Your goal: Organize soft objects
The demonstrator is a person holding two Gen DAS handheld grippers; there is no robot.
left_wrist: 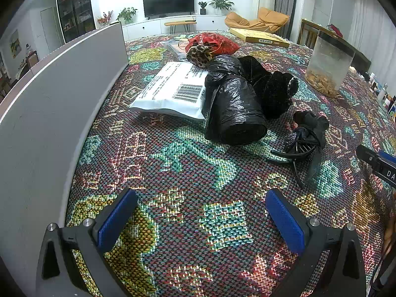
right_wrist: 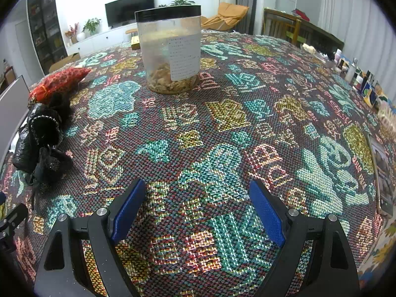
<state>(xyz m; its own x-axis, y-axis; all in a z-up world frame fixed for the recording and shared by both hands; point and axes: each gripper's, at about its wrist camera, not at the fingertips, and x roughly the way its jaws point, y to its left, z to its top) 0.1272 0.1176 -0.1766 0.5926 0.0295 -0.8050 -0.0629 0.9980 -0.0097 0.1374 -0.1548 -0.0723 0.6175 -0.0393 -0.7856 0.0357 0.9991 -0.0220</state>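
Both the left claw and right claw are held apart, empty; soft objects, including a black bag roll, lie clustered on the patterned worktop, likely awaiting a first reach and grasp

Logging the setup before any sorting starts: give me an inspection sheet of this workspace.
Surface: table under a patterned woven cloth.
Job's things: black bin-bag roll, black fuzzy item behind it, red mesh bag, leopard-print piece, white mailer pouch, black bow hair clip.
Clutter: clear jar with black lid, flat yellow box, small bottles at the far edge.
Grippers: left gripper open, empty; right gripper open, empty; blue-padded fingers.
Cables: nothing seen.
Surroundings: grey panel, TV, plants, orange lounge chair.
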